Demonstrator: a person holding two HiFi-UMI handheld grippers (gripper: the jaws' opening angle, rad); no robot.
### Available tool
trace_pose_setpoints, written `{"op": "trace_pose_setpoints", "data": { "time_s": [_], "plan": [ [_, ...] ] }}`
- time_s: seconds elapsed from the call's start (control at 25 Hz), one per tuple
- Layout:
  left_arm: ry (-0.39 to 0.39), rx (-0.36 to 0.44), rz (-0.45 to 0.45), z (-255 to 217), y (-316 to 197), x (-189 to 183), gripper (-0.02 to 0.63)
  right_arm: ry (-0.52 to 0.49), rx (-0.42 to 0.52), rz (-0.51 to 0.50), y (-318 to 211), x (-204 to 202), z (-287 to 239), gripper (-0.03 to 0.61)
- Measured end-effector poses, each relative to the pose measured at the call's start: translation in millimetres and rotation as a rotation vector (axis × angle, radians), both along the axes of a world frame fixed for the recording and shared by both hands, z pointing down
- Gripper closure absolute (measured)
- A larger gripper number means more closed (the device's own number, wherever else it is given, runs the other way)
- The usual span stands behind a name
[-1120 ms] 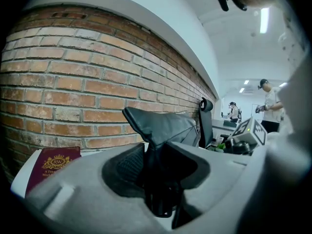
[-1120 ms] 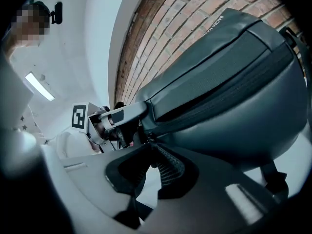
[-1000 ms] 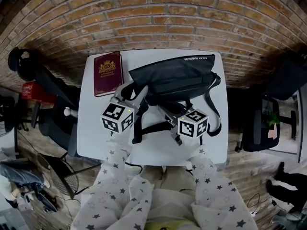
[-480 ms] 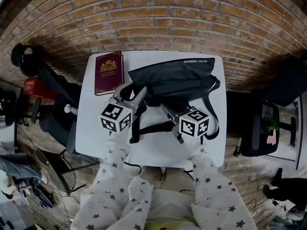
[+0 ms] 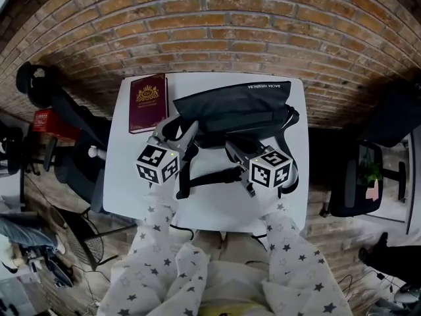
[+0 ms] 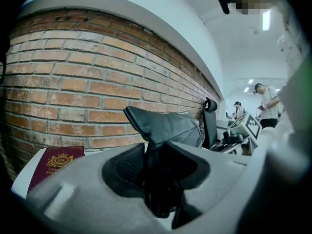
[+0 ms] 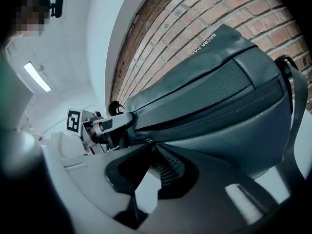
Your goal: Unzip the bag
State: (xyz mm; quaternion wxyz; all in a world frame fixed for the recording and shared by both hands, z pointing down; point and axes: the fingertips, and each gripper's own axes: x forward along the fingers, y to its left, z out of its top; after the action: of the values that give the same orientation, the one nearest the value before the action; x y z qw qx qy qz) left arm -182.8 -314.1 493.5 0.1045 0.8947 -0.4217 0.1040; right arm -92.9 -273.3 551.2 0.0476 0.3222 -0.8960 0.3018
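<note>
the bag [image 5: 233, 107] is black and lies flat on the white table [image 5: 138, 183]. its long axis runs left to right across the tabletop, roughly along the brick wall [image 5: 210, 31]. its printed edge faces the wall, and its strap [image 5: 210, 176] trails toward the person. the zipper [image 7: 219, 112] appears to follow that same long axis on the near face. no gap shows along it, so i judge it mostly closed.

the left gripper [image 5: 184, 124] is clamped on the bag's left corner, with a fold of black fabric pinched upright between its jaws. the right gripper [image 5: 230, 147] sits just beside it. its jaws are drawn nearly together on a small piece at the zipper's left end, which i take to be the zipper pull [image 7: 145, 141].

this looks like the start of the pull, with one end anchored and the slider gripped. the next move calls for a steady drag to the right along the zipper line, while the left grip holds the corner taut.

a red booklet [image 5: 148, 102] lies left of the bag, apart from it.
</note>
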Motion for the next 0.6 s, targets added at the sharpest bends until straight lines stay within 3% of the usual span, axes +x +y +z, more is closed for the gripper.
{"op": "trace_pose_setpoints", "data": {
  "time_s": [0.6],
  "plan": [
    [0.012, -0.002, -0.027, -1, -1, -1, 0.478, 0.032, 0.004, 0.07, -6, 37, -2, 0.535]
  ]
}}
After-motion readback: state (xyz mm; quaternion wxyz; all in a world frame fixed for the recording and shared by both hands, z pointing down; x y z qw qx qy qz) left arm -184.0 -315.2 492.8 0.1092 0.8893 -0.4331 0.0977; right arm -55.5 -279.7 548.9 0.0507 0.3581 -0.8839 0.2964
